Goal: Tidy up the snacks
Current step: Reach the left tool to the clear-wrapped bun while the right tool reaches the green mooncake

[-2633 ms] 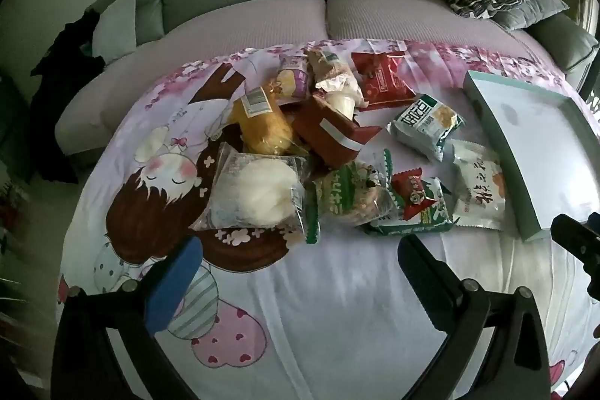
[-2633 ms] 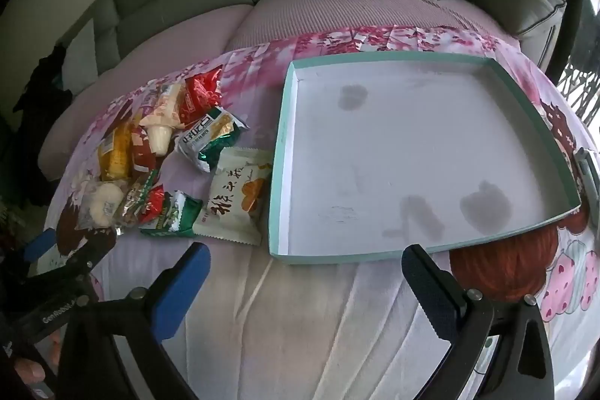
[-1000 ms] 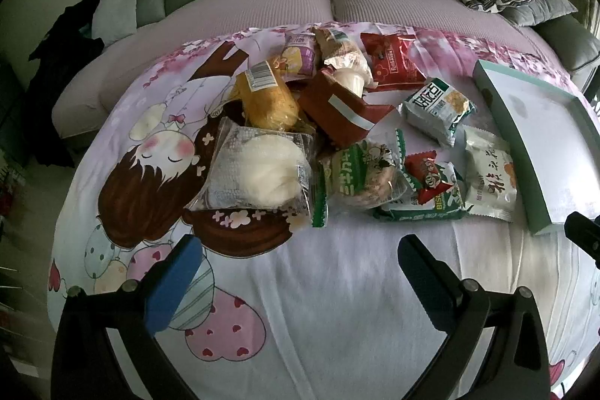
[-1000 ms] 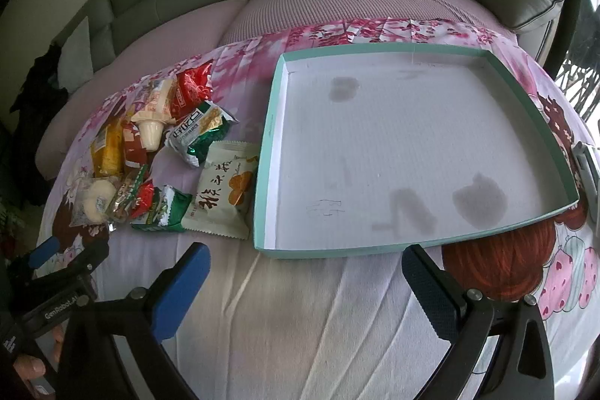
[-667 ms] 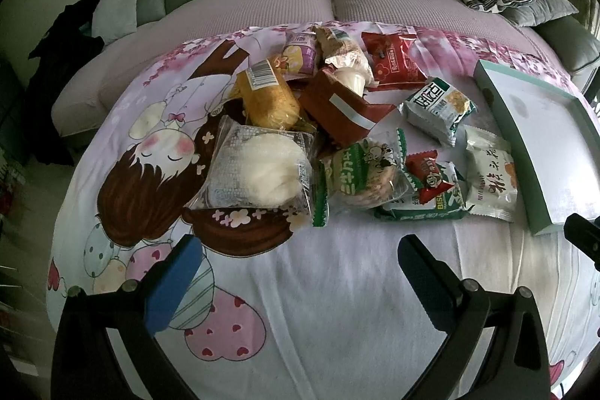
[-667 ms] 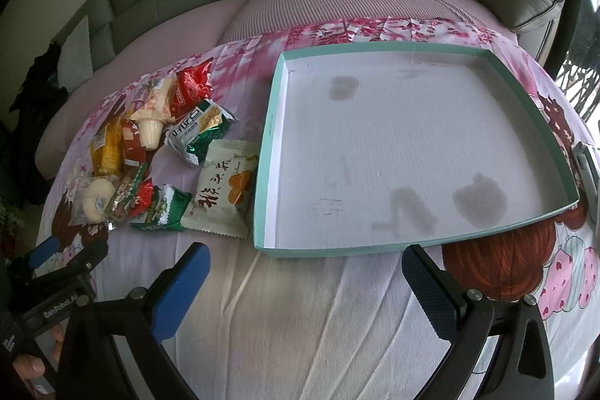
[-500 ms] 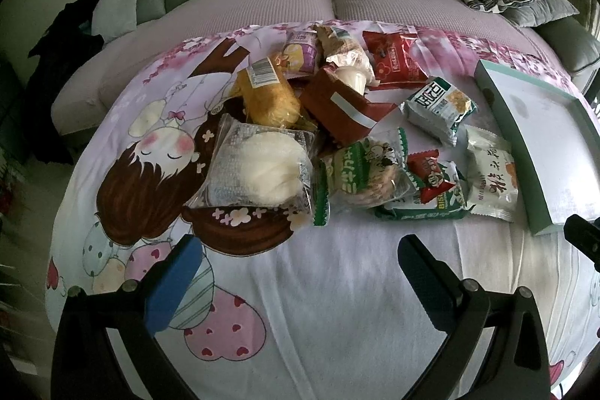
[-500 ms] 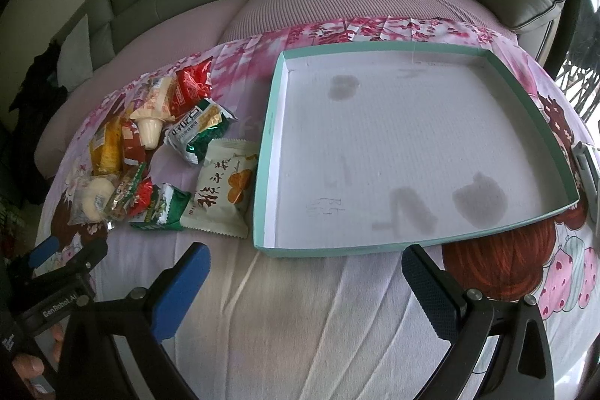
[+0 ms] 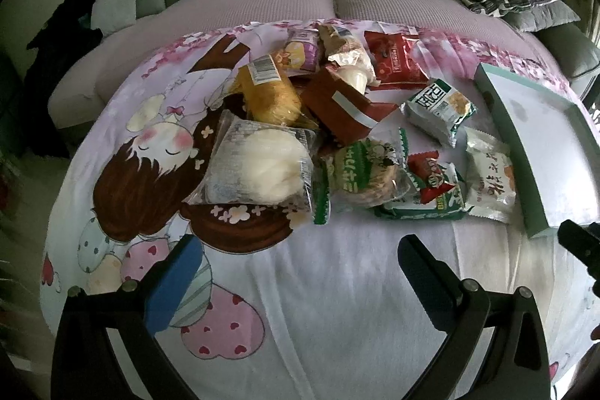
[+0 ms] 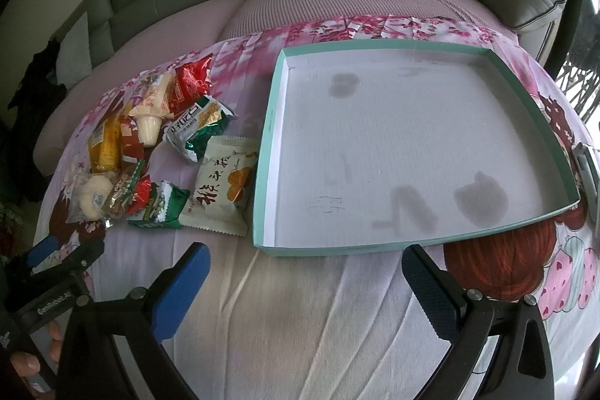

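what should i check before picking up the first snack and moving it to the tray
1. Left gripper jaws open and holding nothing: ok.
2. Right gripper jaws open and holding nothing: ok.
3. Tray has room, no snacks in it: ok.
4. White cracker packet lies flat beside the tray's left wall with nothing on it: ok.
5. Bun packet free of the pile: not ok, its edge meets the green packet.
6. Tray sits flat on the cloth: cannot tell.

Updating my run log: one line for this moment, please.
left gripper open, empty | right gripper open, empty | snacks piled on cloth | tray empty
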Action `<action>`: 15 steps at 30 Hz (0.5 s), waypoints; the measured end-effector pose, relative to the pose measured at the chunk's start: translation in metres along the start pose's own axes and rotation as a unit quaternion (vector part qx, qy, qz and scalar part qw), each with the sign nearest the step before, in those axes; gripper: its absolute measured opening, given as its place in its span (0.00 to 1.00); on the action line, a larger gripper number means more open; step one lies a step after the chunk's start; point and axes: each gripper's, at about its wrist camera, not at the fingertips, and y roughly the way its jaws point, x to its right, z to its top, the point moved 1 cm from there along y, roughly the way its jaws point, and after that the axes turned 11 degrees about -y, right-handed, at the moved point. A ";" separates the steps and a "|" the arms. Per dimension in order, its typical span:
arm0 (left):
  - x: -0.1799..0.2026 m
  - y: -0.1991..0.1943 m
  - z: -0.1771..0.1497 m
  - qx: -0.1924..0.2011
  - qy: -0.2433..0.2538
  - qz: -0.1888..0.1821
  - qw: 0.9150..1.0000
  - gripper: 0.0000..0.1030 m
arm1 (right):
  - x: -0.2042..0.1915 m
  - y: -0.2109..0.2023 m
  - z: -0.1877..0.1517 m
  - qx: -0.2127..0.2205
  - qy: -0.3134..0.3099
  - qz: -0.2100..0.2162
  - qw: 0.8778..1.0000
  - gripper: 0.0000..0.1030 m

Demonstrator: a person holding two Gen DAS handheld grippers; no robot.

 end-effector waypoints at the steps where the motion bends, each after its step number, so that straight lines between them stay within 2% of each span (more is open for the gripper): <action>1: -0.001 0.000 0.000 0.000 -0.001 -0.001 1.000 1.00 | 0.000 0.001 0.000 -0.001 -0.001 0.000 1.000 1.00; 10: -0.006 -0.014 0.017 0.000 -0.016 -0.020 1.000 1.00 | -0.002 -0.003 0.005 0.004 -0.002 -0.007 1.000 1.00; 15: -0.014 -0.023 0.043 -0.001 -0.066 -0.017 0.998 1.00 | -0.007 -0.017 0.018 0.034 -0.001 -0.002 0.999 1.00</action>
